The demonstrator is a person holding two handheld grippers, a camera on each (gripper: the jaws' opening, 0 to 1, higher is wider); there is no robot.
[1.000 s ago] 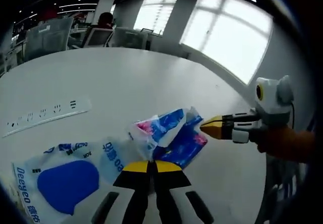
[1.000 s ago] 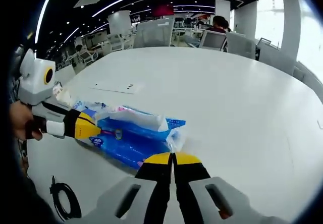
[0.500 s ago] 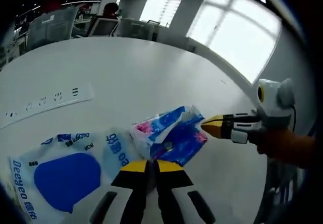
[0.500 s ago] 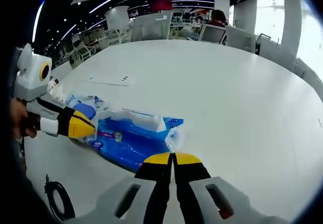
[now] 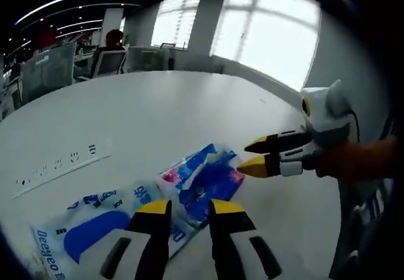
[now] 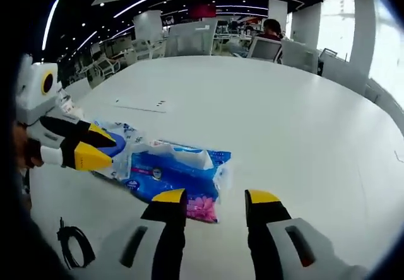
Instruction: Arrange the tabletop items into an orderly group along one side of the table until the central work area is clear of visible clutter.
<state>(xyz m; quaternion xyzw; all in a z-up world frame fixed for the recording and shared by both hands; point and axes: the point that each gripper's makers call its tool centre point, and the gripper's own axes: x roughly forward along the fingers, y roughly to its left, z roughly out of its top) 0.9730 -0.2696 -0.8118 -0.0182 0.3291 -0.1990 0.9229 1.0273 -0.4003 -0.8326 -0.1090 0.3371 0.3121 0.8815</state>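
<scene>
Your left gripper [image 5: 188,208] has its jaws spread apart with nothing between them, hovering just above the blue wipes pack [image 5: 205,179], which lies flat on the white desk [image 5: 151,113]. Beside that pack, toward the desk's near edge in the left gripper view, lies a larger white pouch with a blue oval [image 5: 95,229], its end touching or overlapping the wipes pack. Your right gripper [image 6: 216,198] is likewise released, jaws wide, empty, poised over the near end of the same wipes pack [image 6: 173,173]. In the left gripper view its yellow tips sit just beside the pack's far end. Farther in, a flat white strip with small dark markings [image 5: 57,165] lies well apart from both packs. Beyond the desk's far edge stand chairs [image 6: 196,37] and monitors.
</scene>
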